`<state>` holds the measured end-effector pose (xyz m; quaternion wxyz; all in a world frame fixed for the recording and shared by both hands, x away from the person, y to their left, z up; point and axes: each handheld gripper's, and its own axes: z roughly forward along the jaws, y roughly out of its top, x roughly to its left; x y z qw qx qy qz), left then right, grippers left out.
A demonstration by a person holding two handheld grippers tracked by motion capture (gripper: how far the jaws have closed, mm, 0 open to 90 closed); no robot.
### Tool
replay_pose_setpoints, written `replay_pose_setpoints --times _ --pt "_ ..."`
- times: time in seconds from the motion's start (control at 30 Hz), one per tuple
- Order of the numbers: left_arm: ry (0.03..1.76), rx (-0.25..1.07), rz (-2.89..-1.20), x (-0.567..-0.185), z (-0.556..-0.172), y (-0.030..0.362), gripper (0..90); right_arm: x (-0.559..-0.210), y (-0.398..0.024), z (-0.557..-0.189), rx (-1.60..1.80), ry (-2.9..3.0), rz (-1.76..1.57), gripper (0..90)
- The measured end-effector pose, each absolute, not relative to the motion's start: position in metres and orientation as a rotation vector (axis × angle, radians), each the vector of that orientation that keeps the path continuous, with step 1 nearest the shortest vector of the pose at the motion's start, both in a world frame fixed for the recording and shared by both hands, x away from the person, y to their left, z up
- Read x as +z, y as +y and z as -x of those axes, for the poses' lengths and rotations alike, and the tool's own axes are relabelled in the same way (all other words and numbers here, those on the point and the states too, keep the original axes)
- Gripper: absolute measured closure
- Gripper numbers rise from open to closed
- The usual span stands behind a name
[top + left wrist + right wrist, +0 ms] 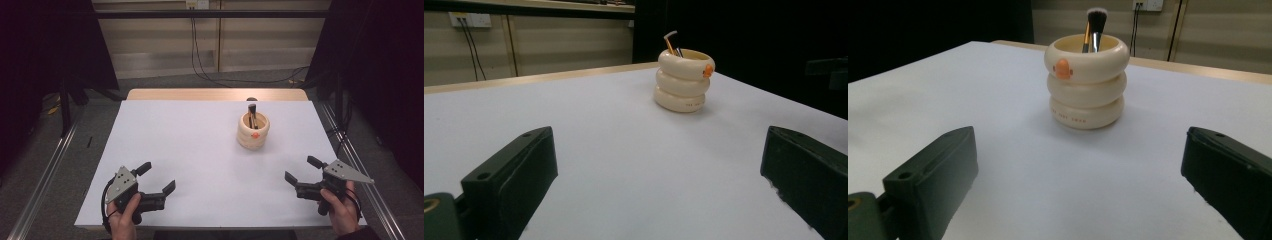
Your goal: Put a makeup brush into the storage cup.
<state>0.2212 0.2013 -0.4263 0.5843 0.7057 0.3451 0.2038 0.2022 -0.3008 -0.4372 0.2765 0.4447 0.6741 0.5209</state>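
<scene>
Black jaws spread wide on both sides: the left gripper (156,179) sits by the tabletop's near left corner, the right gripper (303,171) by the near right corner, each holding nothing. Looks like the opening, with the approach not yet begun. Farther on, toward the far right of the white tabletop (190,150), stands the cream holder (253,131), three smooth stacked rings with an orange beak-like bump. A makeup brush (1094,27) stands upright inside. Next move likely calls for the right gripper to reach forward and line up over that slim handle.
</scene>
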Motion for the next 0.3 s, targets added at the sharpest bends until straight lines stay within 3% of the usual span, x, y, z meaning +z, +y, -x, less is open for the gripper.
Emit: replay_pose_setpoints --times 0.3 --pt "0.808 0.475 -1.652 -0.4270 -0.2222 0.2013 1.6 -0.4390 -0.3017 -0.2050 1.400 1.805 -1.206 1.3"
